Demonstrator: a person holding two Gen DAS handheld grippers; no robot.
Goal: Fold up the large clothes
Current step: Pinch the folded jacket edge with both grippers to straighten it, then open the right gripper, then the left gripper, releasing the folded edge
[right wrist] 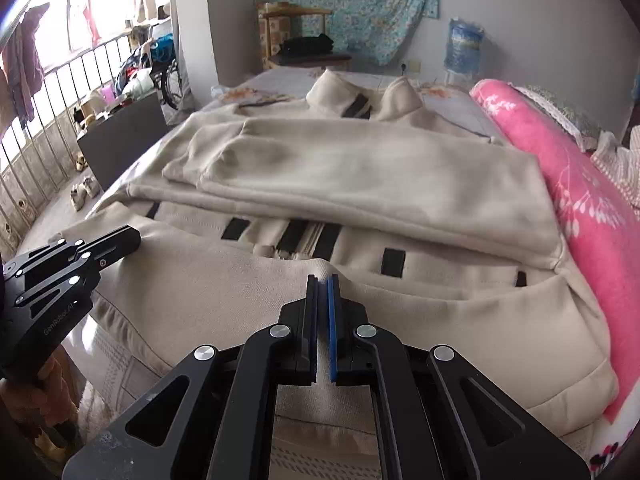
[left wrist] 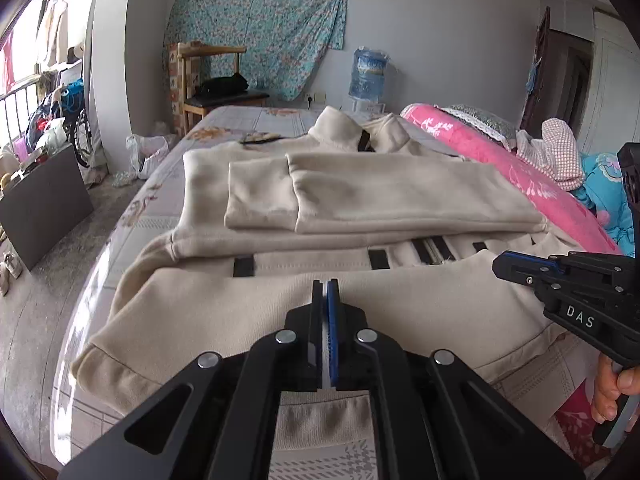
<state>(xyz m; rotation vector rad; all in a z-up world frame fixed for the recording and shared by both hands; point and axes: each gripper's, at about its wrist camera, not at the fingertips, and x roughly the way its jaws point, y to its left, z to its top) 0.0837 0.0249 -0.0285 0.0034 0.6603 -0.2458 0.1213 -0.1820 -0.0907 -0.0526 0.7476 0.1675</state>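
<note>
Beige jacket (left wrist: 360, 192): spread flat on the bed (left wrist: 240, 120), collar at the far end, both sleeves folded across its chest, pink quilt (left wrist: 500, 160) along its right side. Left gripper (left wrist: 325, 286) and right gripper (right wrist: 322, 280): both over the jacket's near hem, fingers together; whether cloth is pinched cannot be told.

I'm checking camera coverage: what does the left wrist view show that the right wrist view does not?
Only the left wrist view shows the checked cloth, the blue floral bedding and a white plastic bag on the floor. Only the right wrist view shows the balcony railing and shoes on the floor. Both share the beige jacket, pink quilt, water jug and wooden chair.
</note>
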